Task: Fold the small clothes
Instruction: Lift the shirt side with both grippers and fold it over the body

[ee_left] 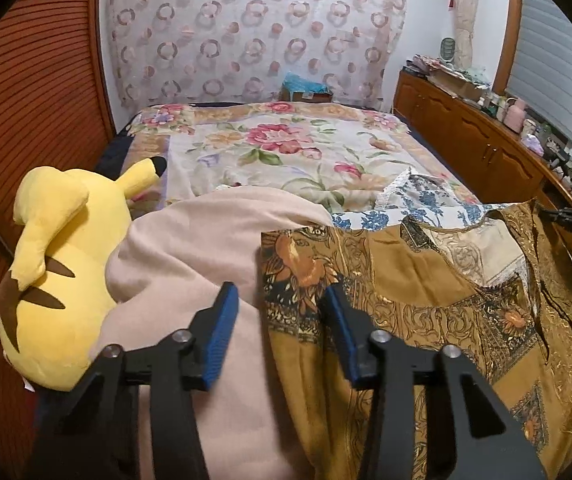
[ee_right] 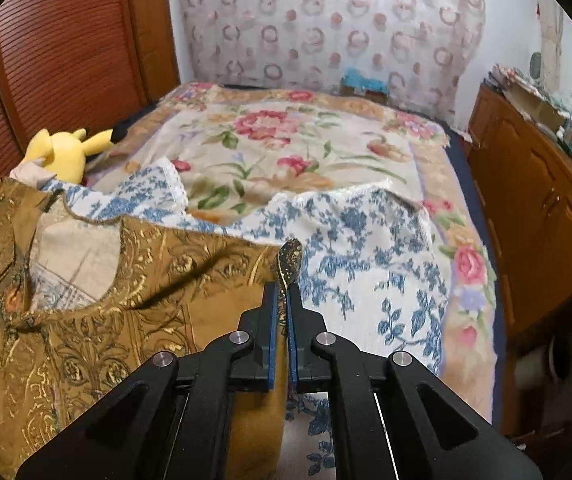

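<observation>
Pinching gold garment (ee_right: 86,320) edge, right gripper (ee_right: 283,300), left gripper (ee_left: 280,300) wide apart

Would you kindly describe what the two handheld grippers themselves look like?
Both the left gripper and the right gripper are matte black linkage frames with round silver pivot screws. Each finger carries a flat, ribbed blue pad. No cables, markings or sleeves are visible.

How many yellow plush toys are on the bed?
1. The yellow plush toy lies at the bed's left edge, beside the beige blanket. Others may be hidden under fabric.
</observation>
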The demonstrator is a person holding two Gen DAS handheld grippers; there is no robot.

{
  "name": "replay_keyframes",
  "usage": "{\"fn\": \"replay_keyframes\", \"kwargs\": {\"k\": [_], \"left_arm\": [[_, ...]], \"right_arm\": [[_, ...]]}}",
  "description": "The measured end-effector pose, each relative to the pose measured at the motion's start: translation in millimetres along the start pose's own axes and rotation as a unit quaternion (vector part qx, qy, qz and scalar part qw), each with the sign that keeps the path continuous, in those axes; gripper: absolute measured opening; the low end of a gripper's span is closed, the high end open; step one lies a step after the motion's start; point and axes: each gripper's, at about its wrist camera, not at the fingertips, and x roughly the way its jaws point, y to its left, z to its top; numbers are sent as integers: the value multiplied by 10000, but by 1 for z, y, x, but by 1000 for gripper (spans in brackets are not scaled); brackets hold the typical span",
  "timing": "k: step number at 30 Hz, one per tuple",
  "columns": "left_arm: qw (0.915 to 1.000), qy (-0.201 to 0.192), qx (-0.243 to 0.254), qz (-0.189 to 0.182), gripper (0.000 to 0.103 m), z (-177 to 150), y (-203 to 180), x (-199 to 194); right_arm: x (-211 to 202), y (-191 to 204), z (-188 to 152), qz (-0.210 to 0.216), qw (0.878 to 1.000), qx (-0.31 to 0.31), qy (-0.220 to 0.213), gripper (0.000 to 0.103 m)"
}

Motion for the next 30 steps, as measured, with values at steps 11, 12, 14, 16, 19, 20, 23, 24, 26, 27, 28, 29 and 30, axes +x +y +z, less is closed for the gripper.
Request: {"fn": "replay_keyframes", "kwargs": {"k": [11, 12, 14, 16, 19, 20, 23, 24, 26, 27, 28, 29, 30], "left_arm": [[9997, 110, -44, -226, 39, 3, 1, 6], [9992, 76, -26, -399, 36, 4, -1, 4], [9982, 102, -69, -586, 31, 5, 0, 4], [9988, 119, 2, -476, 27, 4, -3, 3], [9991, 123, 107, -387, 22, 4, -7, 1], [9992, 119, 128, -367, 20, 5, -9, 1], [9992, 97, 144, -367, 2, 7, -12, -2], [9990, 73, 127, -422, 2, 7, -12, -4], [9986, -56, 60, -528, 1, 12, -13, -13], [9984, -160, 67, -544, 1, 15, -15, -20], [9979, -270, 80, -579, 1, 18, -18, -27], [9975, -359, 111, -596, 1, 21, -21, -34], [9969, -510, 157, -580, 1, 27, -25, -45]], "right_arm": [[13, -8, -11, 130, 9991, 221, 350, 44], [12, -7, -11, 123, 9990, 184, 379, 44], [11, -2, -12, 142, 9990, 102, 418, 44], [9, 4, -14, 187, 9988, -27, 458, 44], [10, 7, -16, 198, 9986, -78, 476, 44], [10, 7, -16, 204, 9986, -53, 482, 44], [10, 9, -15, 169, 9986, -58, 492, 40], [10, 9, -15, 207, 9986, -88, 476, 21], [3, 18, -16, 42, 9991, -343, 264, 2], [-1, 24, -17, -28, 9989, -450, 145, 2], [-6, 29, -17, -11, 9988, -480, 67, 1], [-13, 34, -16, -66, 9988, -492, -56, 1], [-21, 37, -13, -98, 9986, -489, -174, 1]]}}
